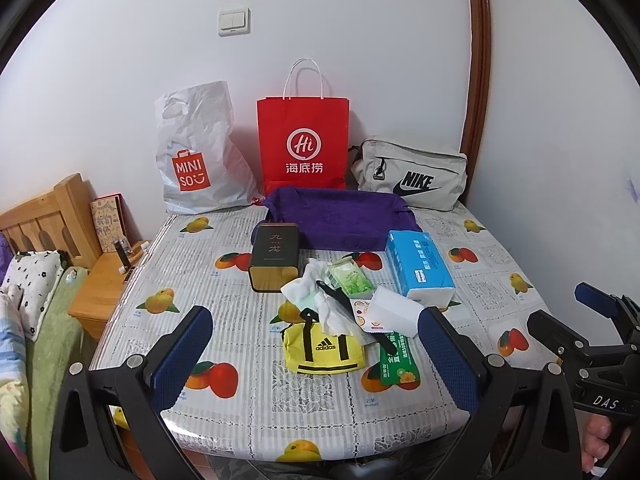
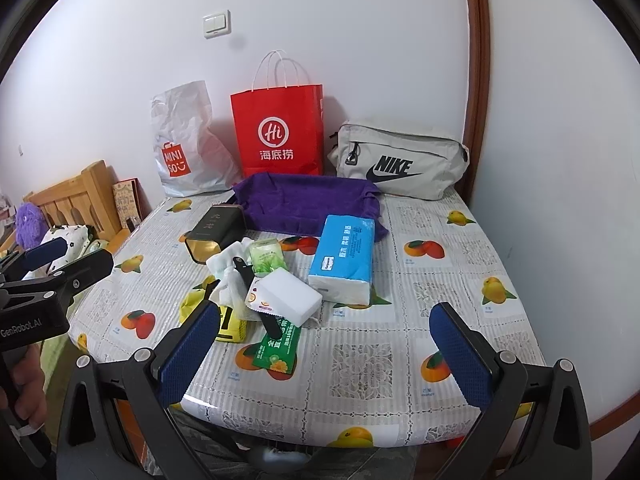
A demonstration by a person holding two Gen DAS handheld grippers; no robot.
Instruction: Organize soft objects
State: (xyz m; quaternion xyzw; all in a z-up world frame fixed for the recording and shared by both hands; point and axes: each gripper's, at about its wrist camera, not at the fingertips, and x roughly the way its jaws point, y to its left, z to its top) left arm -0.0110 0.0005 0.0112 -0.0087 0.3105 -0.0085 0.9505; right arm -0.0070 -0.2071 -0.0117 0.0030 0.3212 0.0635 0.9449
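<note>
Both views are evenly and fairly brightly lit by soft, diffuse room light; no lamp or window shows. Shadows are faint: a soft one lies on the wall (image 1: 360, 20) right of the red bag (image 1: 303, 144), and short ones sit under the tissue pack (image 2: 346, 260) and sponge (image 2: 290, 294). A narrow strip of glare runs along the near edge of the glossy tabletop (image 1: 188, 426), seen also in the right view (image 2: 208, 402). Fisheye distortion is strong: the door frame (image 1: 478, 60) bows, the tabletop edges curve, and black vignette fills the corners. Focus is sharp at centre; print on the bags is legible. Detail softens slightly toward the rim. Colours look saturated, the red nearly clipped.
</note>
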